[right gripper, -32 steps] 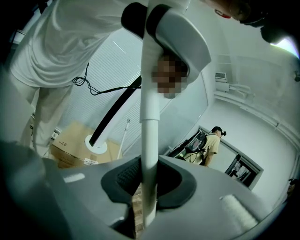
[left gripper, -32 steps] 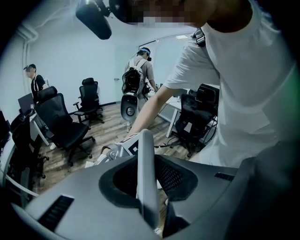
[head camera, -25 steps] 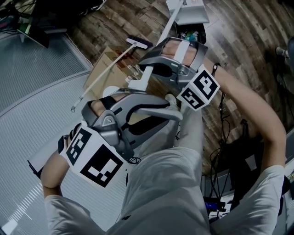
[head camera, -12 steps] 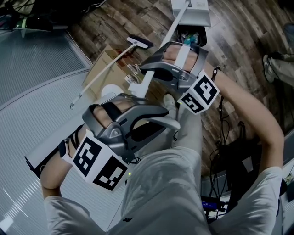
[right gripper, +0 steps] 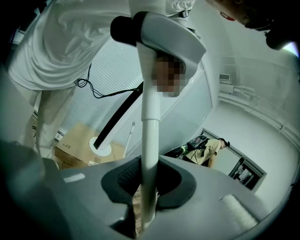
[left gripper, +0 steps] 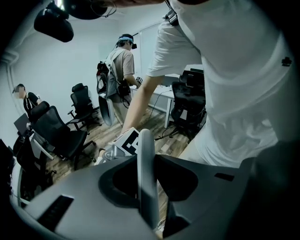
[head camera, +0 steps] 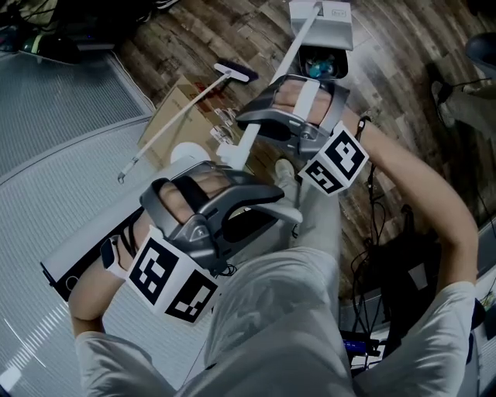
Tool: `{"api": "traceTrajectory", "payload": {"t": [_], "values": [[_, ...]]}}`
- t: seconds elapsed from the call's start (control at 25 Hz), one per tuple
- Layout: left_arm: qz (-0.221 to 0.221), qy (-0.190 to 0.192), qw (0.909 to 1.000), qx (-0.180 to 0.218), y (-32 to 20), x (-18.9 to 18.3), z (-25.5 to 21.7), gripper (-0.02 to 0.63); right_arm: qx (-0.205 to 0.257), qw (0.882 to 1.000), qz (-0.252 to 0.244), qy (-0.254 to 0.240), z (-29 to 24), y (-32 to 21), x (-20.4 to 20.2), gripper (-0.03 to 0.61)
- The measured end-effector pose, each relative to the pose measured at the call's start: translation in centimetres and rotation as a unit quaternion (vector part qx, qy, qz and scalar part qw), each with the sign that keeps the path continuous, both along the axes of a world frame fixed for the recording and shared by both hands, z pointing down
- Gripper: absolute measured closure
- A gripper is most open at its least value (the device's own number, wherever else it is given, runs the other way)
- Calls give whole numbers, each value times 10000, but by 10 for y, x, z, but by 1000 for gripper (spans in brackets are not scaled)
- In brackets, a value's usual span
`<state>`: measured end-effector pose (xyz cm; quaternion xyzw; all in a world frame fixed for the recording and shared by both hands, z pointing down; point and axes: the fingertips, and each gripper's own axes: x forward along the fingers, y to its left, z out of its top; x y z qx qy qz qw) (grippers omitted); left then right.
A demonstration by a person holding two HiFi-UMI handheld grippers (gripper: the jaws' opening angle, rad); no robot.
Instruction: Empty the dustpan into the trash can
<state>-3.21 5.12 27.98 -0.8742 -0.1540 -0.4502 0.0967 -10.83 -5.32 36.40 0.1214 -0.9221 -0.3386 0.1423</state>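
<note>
Head view, read left to right. The left gripper [left gripper: 143, 180] sat lowest in the frame. Its jaws were pinched on a pale grey bar [left gripper: 142, 154] (seen edge-on in the left gripper view), probably the grip end of the dustpan's handle, though the head view hid the contact. Beyond it, on the wooden floor [head camera: 232, 31], lay a cardboard box [head camera: 174, 112] and a thin white stick with a dark head [head camera: 234, 72]. The right gripper [right gripper: 149, 187], further along the handle, was clamped on the white pole [right gripper: 150, 131]. The pole ran up and away to the dustpan [head camera: 329, 17], which sat just beyond the mouth of the open black trash can [head camera: 342, 70]. Coloured rubbish showed inside the can. Dark cables [head camera: 380, 225] trailed at the right.
</note>
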Motion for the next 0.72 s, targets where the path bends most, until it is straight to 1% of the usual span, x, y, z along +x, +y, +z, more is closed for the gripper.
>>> {"api": "traceTrajectory", "payload": {"t": [0.32,0.6,0.72], "values": [[415,-158,9982,408,11,-9,8,511,-10,9999,-78,106,3,6,-3,515],[505,-134,9970,578,13,-10,8,509,-33,9998,-100,176,2,7,-3,515],[606,-145,9955,711,13,-11,7,509,-62,9997,-121,198,0,7,-3,515]]}}
